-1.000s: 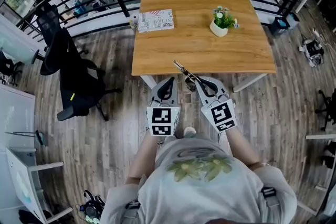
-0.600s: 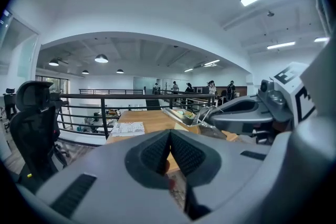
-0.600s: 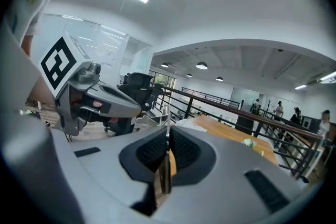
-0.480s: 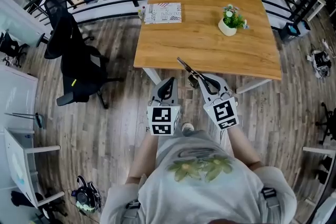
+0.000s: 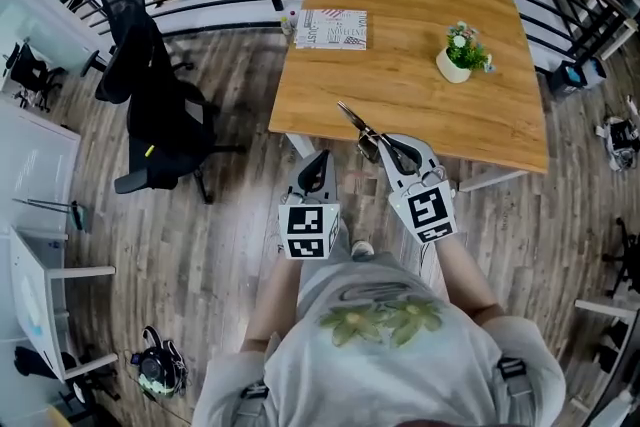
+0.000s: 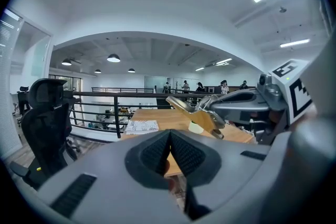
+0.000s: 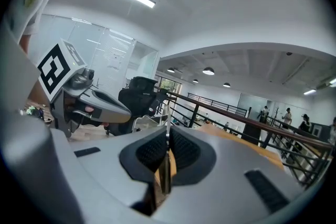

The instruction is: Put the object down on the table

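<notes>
Object [image 5: 352,118] clamped edge-on in right gripper [image 5: 378,147], centre frame, its tip over the table's [image 5: 420,85] near edge; held out ready to lower, I judge. Left gripper [image 5: 318,167] jaws together, empty. Potted plant [image 5: 459,55] upper right and booklet [image 5: 332,28] upper centre, both well apart from it.

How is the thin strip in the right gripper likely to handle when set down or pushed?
Probably stiff: the strip juts straight from the shut right gripper without drooping. Flat and thin, so it likely lies still, not rolls.
</notes>
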